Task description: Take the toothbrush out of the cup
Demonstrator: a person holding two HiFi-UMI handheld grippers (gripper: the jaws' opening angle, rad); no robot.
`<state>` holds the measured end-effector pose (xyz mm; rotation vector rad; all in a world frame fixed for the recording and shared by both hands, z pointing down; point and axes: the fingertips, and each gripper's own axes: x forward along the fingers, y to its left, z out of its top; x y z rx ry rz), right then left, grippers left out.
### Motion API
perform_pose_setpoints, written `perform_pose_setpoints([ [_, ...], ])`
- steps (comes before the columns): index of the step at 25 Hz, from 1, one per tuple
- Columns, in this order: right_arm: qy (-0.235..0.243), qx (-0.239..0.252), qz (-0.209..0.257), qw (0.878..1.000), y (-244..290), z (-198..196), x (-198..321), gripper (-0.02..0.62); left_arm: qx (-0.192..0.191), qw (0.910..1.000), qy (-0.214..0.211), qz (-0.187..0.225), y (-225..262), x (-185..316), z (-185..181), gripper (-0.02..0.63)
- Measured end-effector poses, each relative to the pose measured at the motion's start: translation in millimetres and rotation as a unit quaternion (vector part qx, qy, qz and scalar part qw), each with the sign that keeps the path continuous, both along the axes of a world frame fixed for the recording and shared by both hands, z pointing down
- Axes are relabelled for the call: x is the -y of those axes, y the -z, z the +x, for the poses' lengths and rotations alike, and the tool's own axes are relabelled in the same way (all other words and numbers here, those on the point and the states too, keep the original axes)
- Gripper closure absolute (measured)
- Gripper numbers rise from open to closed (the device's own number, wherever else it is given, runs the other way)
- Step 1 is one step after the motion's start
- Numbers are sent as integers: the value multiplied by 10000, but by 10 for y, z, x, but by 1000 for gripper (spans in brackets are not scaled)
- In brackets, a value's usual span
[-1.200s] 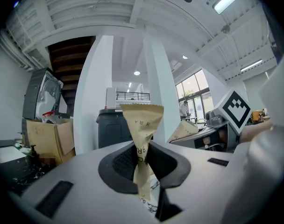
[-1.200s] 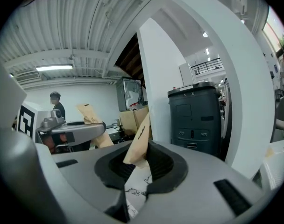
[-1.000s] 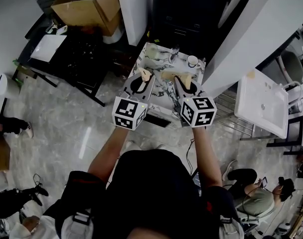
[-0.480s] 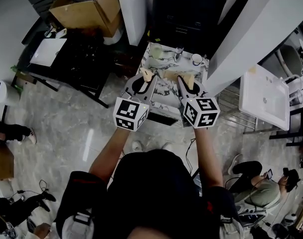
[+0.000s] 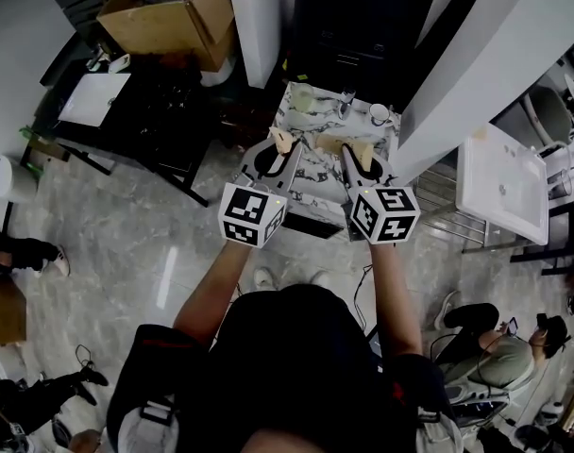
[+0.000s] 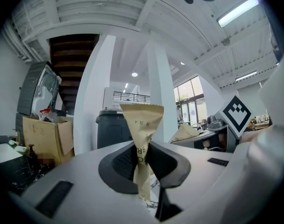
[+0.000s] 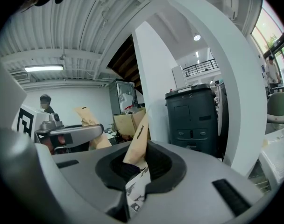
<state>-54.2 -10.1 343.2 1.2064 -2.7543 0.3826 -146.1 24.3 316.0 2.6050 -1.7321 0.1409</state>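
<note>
Both tools are clenched on paper. My left gripper (image 6: 141, 158) pinches a tan paper strip (image 6: 142, 120) that stands up between its pads. My right gripper (image 7: 136, 164), whose jaws have just been closing further, bites on a second tan paper end (image 7: 138, 136). I hold the two nearly level and side by side above the near half of the marble table (image 5: 315, 176). I think this is to keep the paper stretched and off the table top. Whether the two ends belong to one packet I cannot tell. The task's things are not in my jaws. At the far edge of the marble table stand a pale cup (image 5: 304, 96) and a white cup (image 5: 378, 113), with a small clear vessel (image 5: 346, 103) between them, all well apart from my grippers. The toothbrush is too small to make out, so I cannot say which cup holds it. Only the head view shows the marble table and the cups, because both gripper views look over them into the room. The left gripper view alone shows dark print on the strip and a cardboard box (image 6: 44, 134) far beyond the table. The right gripper view alone shows a person (image 7: 45, 101) beyond the table.
</note>
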Motion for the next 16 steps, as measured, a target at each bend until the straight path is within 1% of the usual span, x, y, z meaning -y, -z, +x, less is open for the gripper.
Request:
perform_pose_setpoints([
  [5,6,6,10,10000,3,-38,-36,538,38,10000,-26,6,-9,-45,-80,549],
  [16,-2,-5,45,10000,50,-61,-56,538,82,9999,-79,75,61,-50,-130,548],
])
